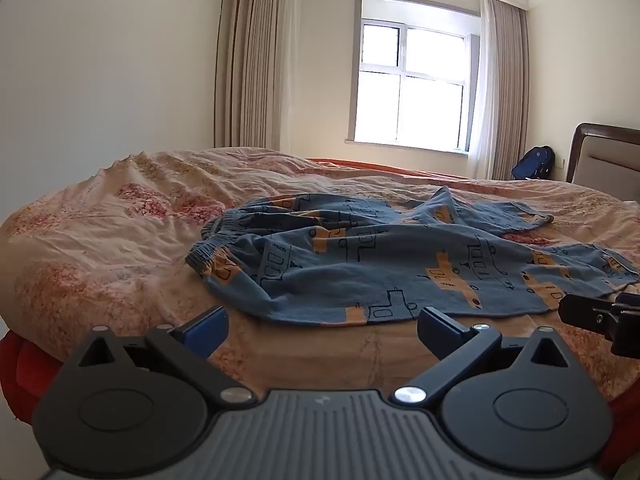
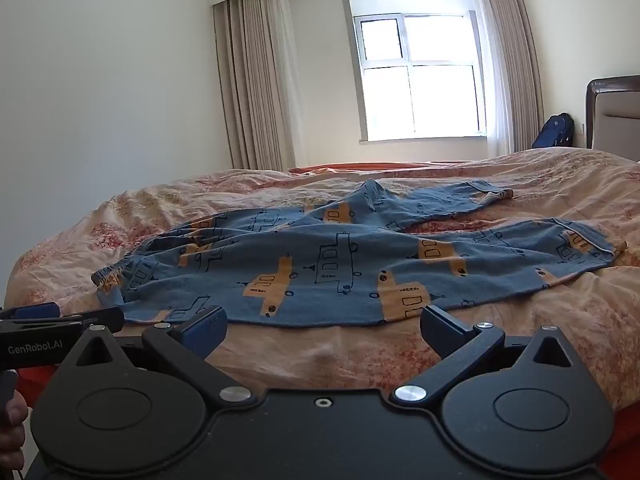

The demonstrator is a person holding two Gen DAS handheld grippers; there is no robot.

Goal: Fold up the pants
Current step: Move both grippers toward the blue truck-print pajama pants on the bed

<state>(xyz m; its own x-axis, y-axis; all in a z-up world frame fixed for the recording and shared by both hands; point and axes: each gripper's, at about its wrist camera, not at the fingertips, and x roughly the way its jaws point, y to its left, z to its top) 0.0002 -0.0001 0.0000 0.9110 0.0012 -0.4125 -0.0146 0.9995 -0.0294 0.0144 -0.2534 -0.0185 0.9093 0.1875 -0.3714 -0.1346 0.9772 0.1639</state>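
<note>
- Left wrist view: I see the pants (image 1: 400, 264) spread unfolded on the bed (image 1: 100, 248), waistband toward 9 o'clock, the two legs running out toward 3 o'clock.
- Risk, as I judge it: the near hem lies flat on the quilt (image 1: 320, 352), so a low pinch could take bed fabric along with the pants. Cause: both layers are thin and soft and lie in contact.
- Risk: a ridge of cloth stands up between the legs at about 1 o'clock; if I fold without smoothing it, I expect a lumpy stack.
- The left gripper (image 1: 322, 326) stands at its widest, pads bare. It holds nothing and sits just short of the near hem, not touching it.
- Right wrist view: the same pants (image 2: 340, 264) fill the middle, waistband at 9 o'clock, the far leg cuff at 1 o'clock, the near leg cuff at 3 o'clock.
- Risk: the legs lie apart and uneven, so I judge that a lift from one edge only would drag the garment askew.
- The right gripper (image 2: 324, 326) is likewise spread fully, empty, near the hem but clear of it.
- The left gripper's body (image 2: 60, 320) shows at 9 o'clock, beside the waistband corner.
</note>
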